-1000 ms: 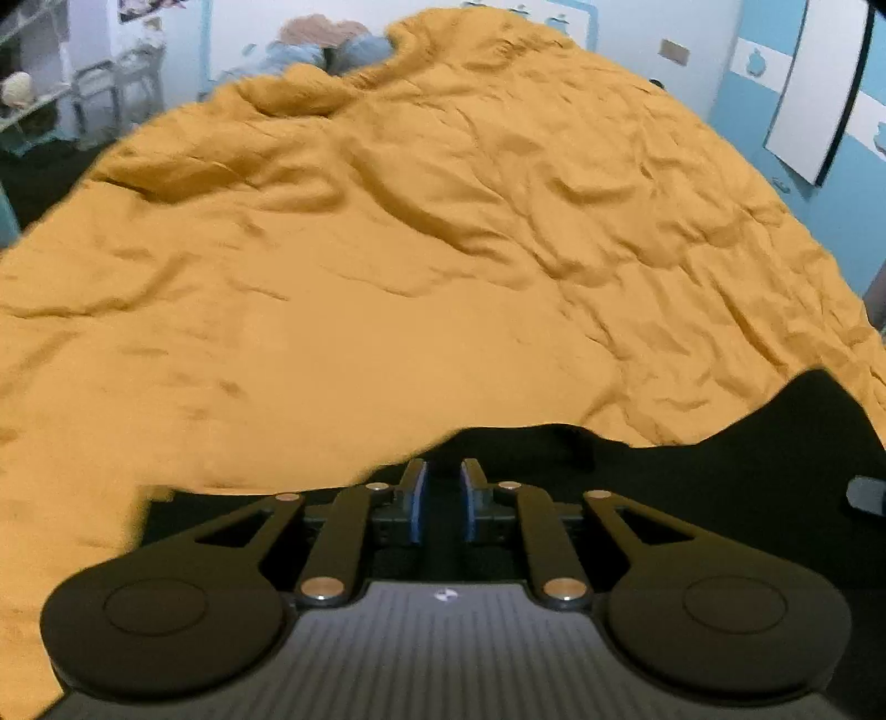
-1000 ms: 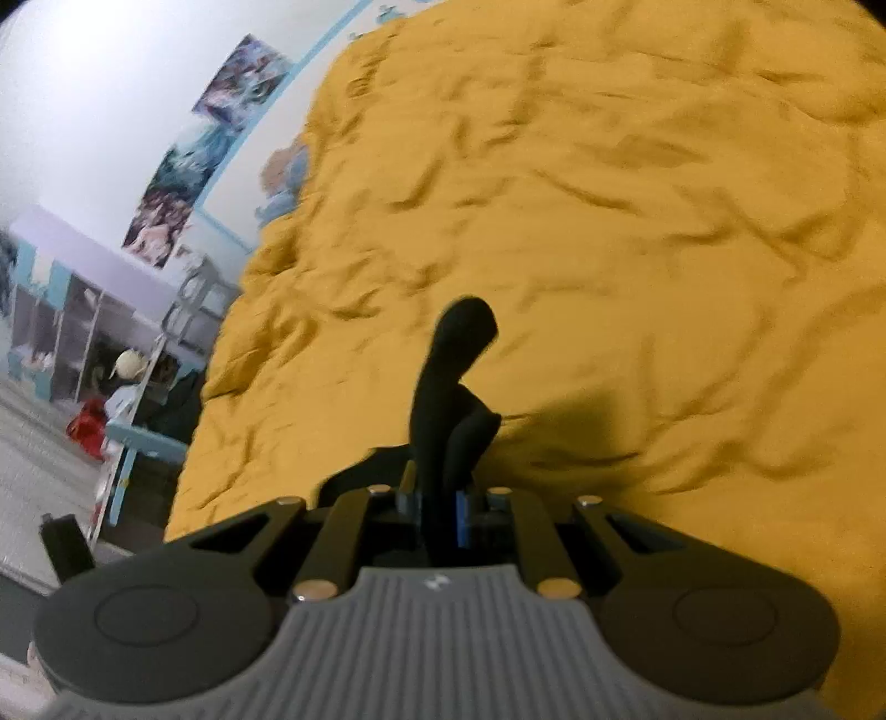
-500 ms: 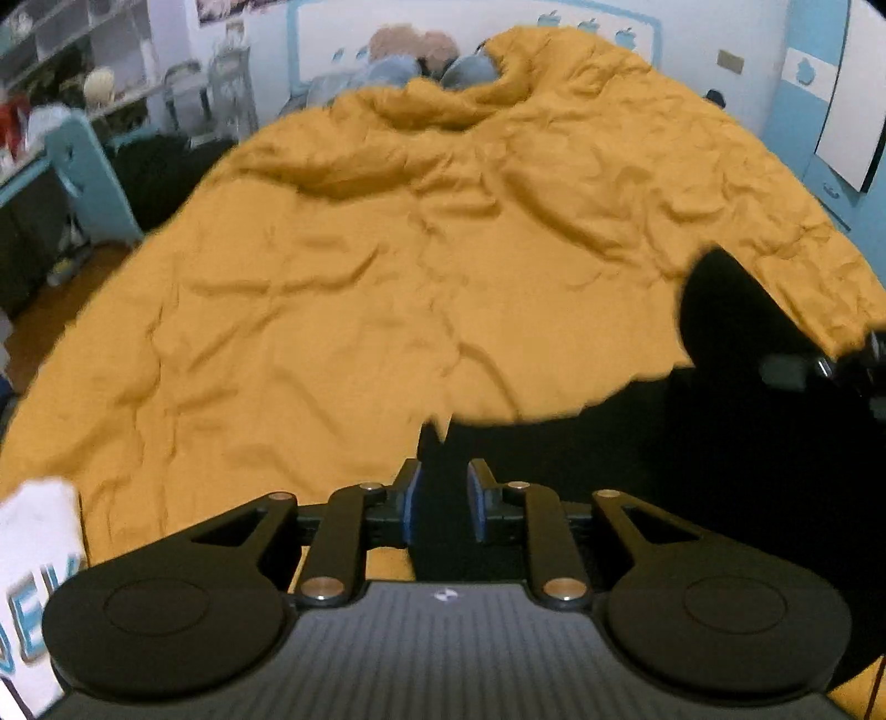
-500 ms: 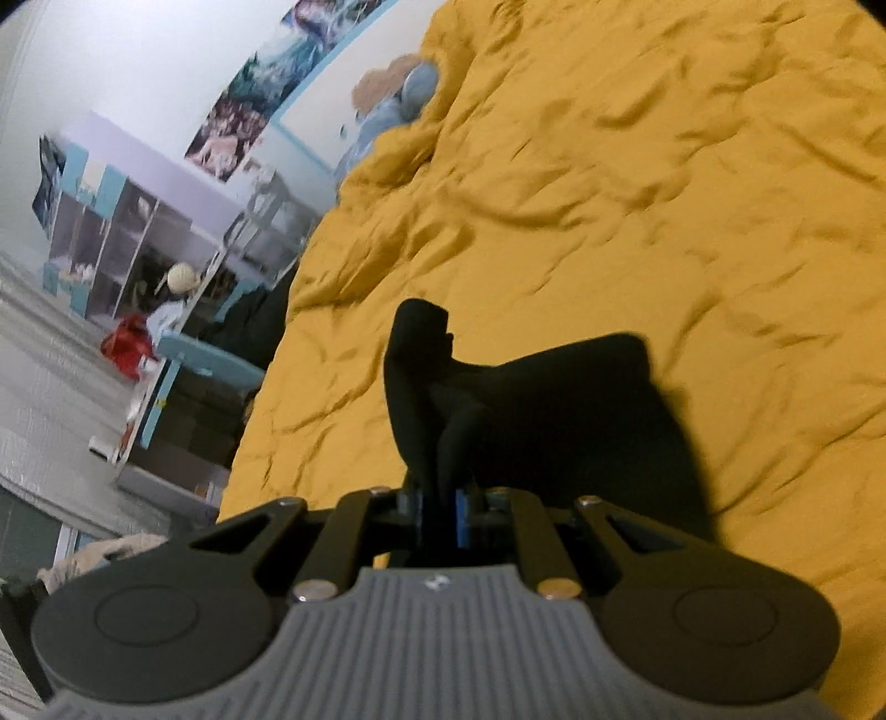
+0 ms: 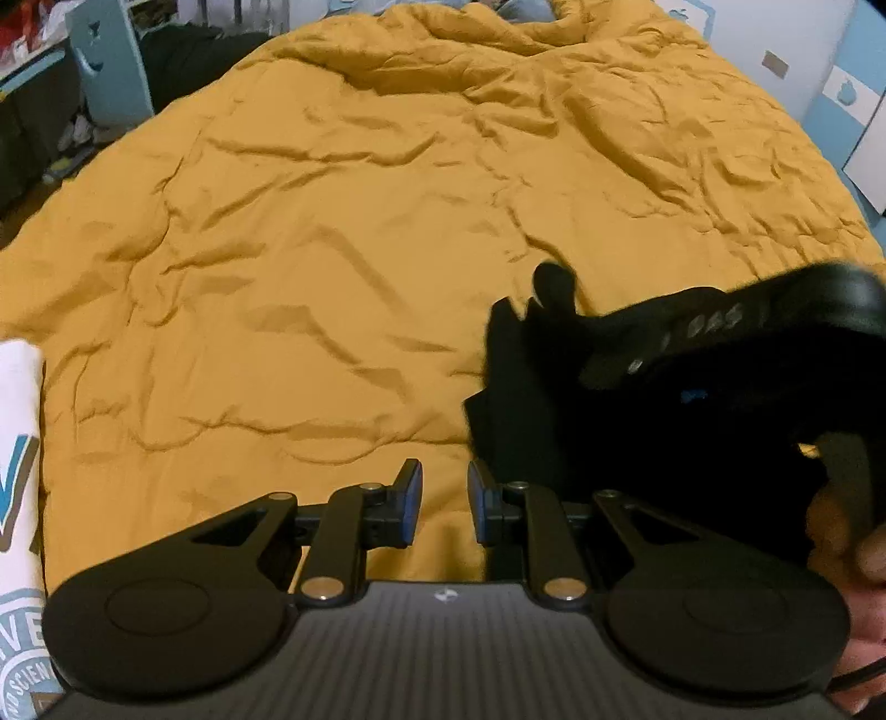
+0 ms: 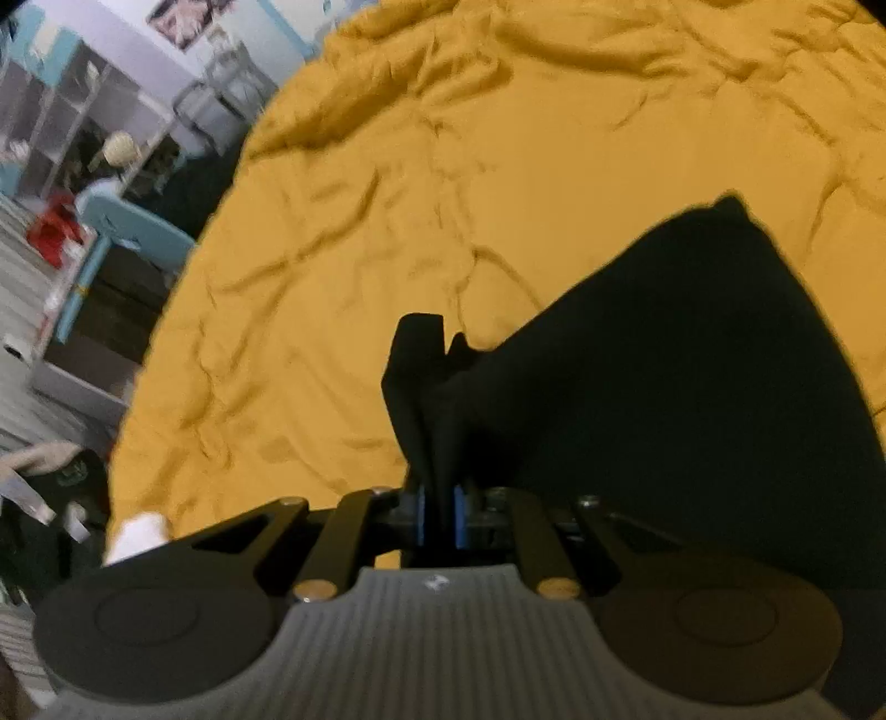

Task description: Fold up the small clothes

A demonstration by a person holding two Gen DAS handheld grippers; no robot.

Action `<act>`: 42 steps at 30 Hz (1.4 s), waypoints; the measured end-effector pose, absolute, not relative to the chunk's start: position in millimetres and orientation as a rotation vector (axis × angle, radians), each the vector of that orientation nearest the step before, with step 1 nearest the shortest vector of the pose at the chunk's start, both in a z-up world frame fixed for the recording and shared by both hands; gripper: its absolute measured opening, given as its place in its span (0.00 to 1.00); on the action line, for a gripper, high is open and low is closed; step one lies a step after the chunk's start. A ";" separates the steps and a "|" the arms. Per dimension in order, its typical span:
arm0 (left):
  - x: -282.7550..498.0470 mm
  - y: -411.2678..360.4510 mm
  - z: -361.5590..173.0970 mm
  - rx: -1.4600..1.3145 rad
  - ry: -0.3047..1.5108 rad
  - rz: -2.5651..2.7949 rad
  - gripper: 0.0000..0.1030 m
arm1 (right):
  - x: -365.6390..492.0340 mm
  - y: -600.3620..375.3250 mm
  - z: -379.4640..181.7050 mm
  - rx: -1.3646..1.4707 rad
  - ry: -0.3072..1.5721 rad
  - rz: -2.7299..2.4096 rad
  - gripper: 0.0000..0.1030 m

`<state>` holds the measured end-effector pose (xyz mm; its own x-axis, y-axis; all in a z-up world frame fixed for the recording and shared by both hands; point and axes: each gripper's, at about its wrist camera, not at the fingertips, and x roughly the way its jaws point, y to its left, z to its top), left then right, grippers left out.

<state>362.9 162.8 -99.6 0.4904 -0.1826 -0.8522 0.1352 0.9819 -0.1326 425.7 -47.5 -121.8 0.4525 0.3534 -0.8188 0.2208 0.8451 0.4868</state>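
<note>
A black garment [image 6: 664, 387] lies partly on the orange bedspread [image 6: 443, 194]. One bunched edge of it rises into my right gripper [image 6: 437, 512], which is shut on that cloth, and a tuft sticks out past the fingers. In the left wrist view the same black garment [image 5: 526, 415] hangs at the right, under the right gripper's dark body and a person's hand [image 5: 853, 554]. My left gripper [image 5: 443, 501] is open by a narrow gap. Only the bedspread [image 5: 332, 277] shows between its blue pads [image 5: 412, 498], and the black cloth lies just to its right.
A folded white garment with blue print [image 5: 16, 498] lies at the bed's left edge. Shelves and a light blue chair [image 6: 127, 232] stand beyond that side of the bed. Pillows lie at the far head of the bed [image 5: 515, 8].
Both grippers have swept left across the bed. The right one has pulled the black garment's edge along. Black cloth filled the left gripper's gap before; bedspread shows there now. The white garment came into view.
</note>
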 end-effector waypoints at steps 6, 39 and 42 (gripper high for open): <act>359.8 174.3 -106.4 -0.080 1.056 -0.186 0.22 | 440.3 -29.2 -152.6 0.518 1.203 0.065 0.05; 249.7 178.1 -152.2 -0.778 1.141 -0.428 0.57 | 178.9 -182.9 -113.3 0.227 0.955 0.216 0.65; 251.8 174.4 -141.3 -0.770 1.087 -0.427 0.24 | 167.1 -173.0 -124.2 0.176 0.963 0.233 0.74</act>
<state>251.8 174.4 -141.3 0.4219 -0.6553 -0.6266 -0.0535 0.6719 -0.7387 167.1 -173.0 -124.2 0.5494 0.2735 -0.7895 -0.1179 0.9608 0.2508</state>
